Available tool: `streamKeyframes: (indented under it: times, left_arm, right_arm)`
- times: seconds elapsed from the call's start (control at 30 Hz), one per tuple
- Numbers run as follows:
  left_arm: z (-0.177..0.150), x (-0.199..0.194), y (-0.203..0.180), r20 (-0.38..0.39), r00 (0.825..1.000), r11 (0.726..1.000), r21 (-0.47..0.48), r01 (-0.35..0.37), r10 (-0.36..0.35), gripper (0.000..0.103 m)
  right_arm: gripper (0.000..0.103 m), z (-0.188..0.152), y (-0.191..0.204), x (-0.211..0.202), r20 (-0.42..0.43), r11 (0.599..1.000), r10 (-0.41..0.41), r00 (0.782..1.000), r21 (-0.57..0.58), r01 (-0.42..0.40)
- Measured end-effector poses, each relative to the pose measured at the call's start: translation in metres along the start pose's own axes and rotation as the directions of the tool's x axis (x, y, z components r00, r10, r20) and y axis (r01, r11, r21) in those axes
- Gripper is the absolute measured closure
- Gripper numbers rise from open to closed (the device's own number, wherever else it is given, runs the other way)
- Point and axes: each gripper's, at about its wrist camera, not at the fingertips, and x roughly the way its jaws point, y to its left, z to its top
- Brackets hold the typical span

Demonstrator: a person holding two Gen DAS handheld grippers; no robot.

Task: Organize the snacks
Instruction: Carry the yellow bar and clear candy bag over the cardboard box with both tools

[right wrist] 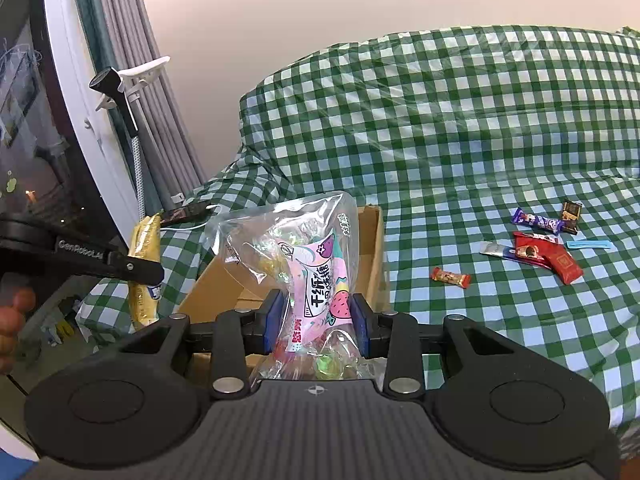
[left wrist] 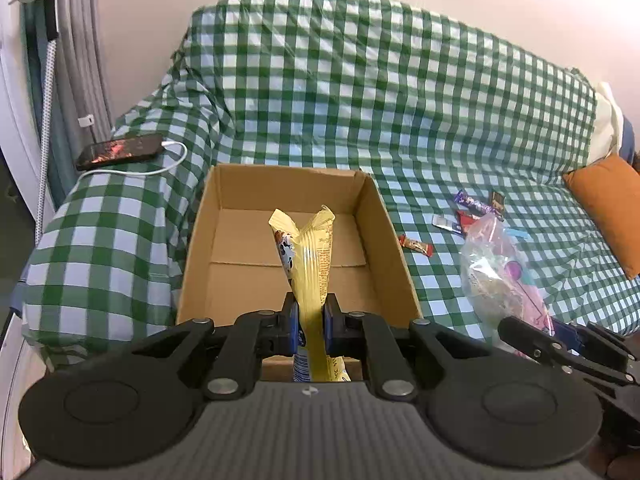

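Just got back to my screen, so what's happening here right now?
A person is sorting snacks on a checked sofa. The left tongs grip a yellow snack packet above the empty cardboard box; the right tongs clamp a clear candy bag. Several small snacks lie loose on the seat.

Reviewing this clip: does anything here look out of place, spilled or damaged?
One non-snack item: a phone on its charging cable lies on the sofa arm beside the cardboard box. Otherwise nothing is spilled or torn; the yellow snack packet and clear candy bag are merely pinched in the grippers.
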Motion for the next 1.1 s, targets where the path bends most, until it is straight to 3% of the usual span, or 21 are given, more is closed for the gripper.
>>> streamKeyframes:
  times: [0.2, 0.53, 1.1]
  left_arm:
    - [-0.01, -0.021, 0.006, 0.047, 0.999, 1.0, -0.009, 0.022, -0.022, 0.09]
    - [-0.021, -0.027, 0.007, 0.044, 0.999, 0.999, -0.022, 0.022, -0.021, 0.09]
    - [-0.013, 0.021, 0.021, -0.033, 0.999, 0.998, -0.058, -0.007, 0.006, 0.09]
  right_arm:
    - [0.064, -0.003, 0.028, -0.004, 0.001, 0.999, -0.008, 1.0, -0.043, 0.008]
    - [0.064, -0.005, 0.037, -0.003, -0.012, 0.997, 0.012, 1.0, -0.073, -0.013]
    - [0.064, -0.004, 0.036, 0.036, -0.087, 0.998, 0.029, 0.996, -0.053, -0.033]
